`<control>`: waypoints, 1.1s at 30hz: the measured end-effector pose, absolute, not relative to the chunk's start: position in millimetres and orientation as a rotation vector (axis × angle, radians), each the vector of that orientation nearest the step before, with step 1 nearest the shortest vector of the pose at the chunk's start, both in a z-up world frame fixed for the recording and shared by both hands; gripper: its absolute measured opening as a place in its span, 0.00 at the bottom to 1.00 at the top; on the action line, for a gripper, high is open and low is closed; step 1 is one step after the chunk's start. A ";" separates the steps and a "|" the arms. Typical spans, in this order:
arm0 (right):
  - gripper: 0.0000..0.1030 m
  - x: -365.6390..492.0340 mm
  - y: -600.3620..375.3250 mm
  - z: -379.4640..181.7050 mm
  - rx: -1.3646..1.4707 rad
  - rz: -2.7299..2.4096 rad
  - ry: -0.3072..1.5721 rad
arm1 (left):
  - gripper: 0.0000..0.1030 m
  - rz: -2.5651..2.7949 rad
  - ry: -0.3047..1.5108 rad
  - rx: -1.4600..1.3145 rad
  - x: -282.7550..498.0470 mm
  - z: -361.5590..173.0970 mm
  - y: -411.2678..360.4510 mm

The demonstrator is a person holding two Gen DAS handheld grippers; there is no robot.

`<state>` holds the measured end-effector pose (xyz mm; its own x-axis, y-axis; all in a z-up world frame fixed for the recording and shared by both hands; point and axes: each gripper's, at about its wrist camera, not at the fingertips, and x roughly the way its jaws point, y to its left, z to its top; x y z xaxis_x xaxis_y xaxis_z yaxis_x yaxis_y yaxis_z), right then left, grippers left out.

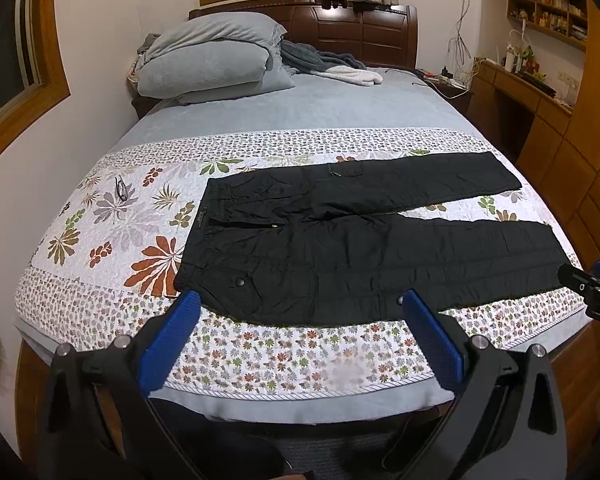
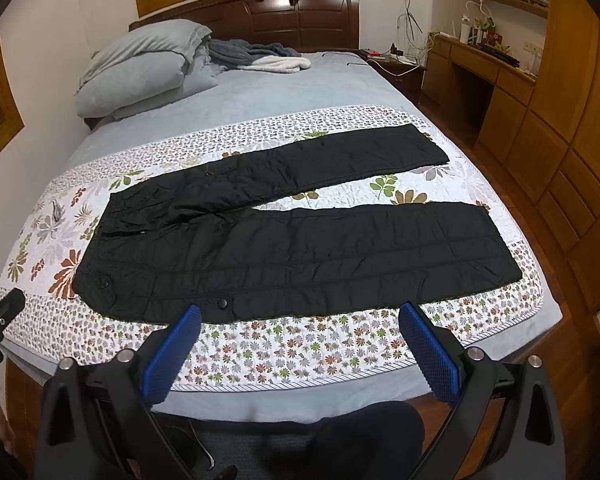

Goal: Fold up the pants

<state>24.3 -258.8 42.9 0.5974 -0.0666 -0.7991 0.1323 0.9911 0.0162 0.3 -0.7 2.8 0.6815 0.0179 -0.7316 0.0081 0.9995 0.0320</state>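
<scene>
Black quilted pants lie flat and spread on the floral quilt, waistband to the left, both legs running right with a gap between them. They also show in the right wrist view. My left gripper is open and empty, hovering over the pants' near edge by the hip. My right gripper is open and empty, hovering at the near edge of the closer leg. The right gripper's tip shows at the right edge of the left wrist view; the left gripper's tip shows at the left edge of the right wrist view.
Grey pillows and crumpled clothes lie near the wooden headboard. Eyeglasses rest on the quilt left of the waistband. A wooden desk and cabinets line the right wall. The bed's near edge is just below the grippers.
</scene>
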 end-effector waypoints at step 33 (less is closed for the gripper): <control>0.97 25.4 -255.2 50.6 0.060 -0.115 0.911 | 0.98 0.003 0.809 0.032 1.9 5.5 -3.3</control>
<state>25.4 -255.2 50.6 0.6074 -0.0736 -0.7910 0.1246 0.9922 0.0034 1.9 -3.3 5.5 0.6903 0.0148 -0.7234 0.0097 0.9995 0.0298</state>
